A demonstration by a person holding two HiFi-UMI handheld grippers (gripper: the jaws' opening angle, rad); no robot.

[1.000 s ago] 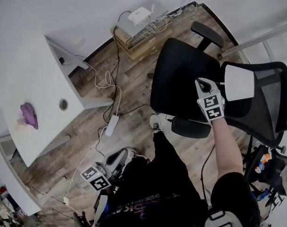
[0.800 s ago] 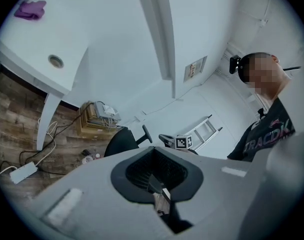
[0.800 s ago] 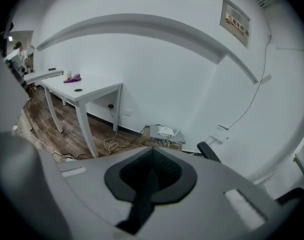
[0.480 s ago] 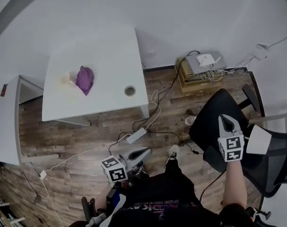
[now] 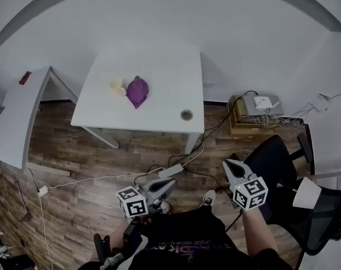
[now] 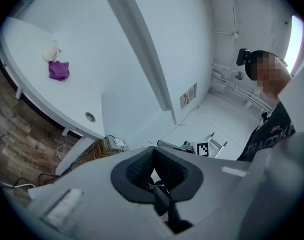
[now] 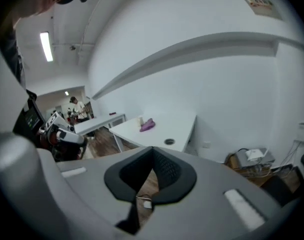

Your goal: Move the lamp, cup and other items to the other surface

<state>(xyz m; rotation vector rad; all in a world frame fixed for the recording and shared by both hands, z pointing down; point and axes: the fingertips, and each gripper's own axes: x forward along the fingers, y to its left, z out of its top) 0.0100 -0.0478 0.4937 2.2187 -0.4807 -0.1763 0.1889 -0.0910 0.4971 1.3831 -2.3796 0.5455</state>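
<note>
Fingers of my left gripper and right gripper are closed, empty; cup and cloth sit on the worktop, likely unmoved.

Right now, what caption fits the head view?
Left gripper and right gripper, both shut, face a white table bearing a purple cloth.

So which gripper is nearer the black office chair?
Right. The right gripper is beside the black office chair; the left gripper is across the person's legs, farther off.
</note>
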